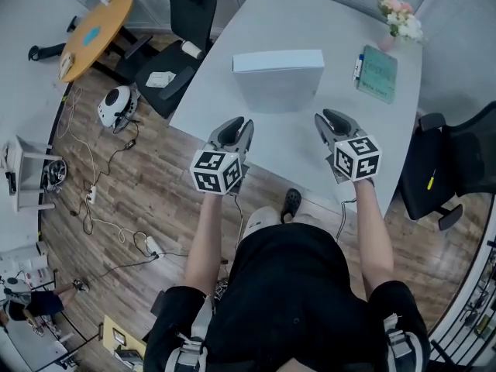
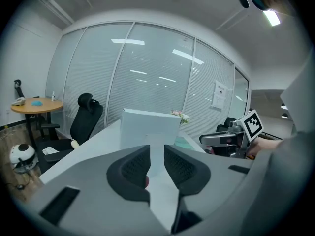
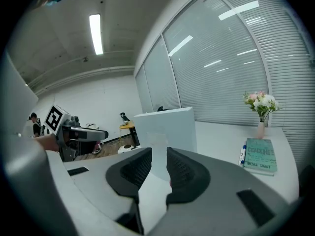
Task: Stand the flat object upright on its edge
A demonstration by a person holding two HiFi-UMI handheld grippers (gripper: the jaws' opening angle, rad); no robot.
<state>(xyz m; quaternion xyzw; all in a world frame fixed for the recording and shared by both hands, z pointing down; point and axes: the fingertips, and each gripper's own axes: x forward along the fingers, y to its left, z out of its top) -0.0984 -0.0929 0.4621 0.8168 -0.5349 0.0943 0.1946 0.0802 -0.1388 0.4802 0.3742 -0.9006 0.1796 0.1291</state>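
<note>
The box (image 1: 277,80) stands on edge mid-bench (image 1: 310,22). The left tool (image 1: 232,124) at 7 o'clock and the right tool (image 1: 332,119) at 5 sit clear of it, both narrow and empty, likely so it balances unaided.

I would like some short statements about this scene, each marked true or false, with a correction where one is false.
1. The flat white rectangular box stands upright on the pale grey table. True.
2. The left claw is clamped on the box. False: its jaws stand apart with nothing between them, and the box is further along the table.
3. The teal book lies flat near the pink and white flowers in a vase. True.
4. The right claw holds the book. False: it is empty, and the book lies off to its right.
</note>
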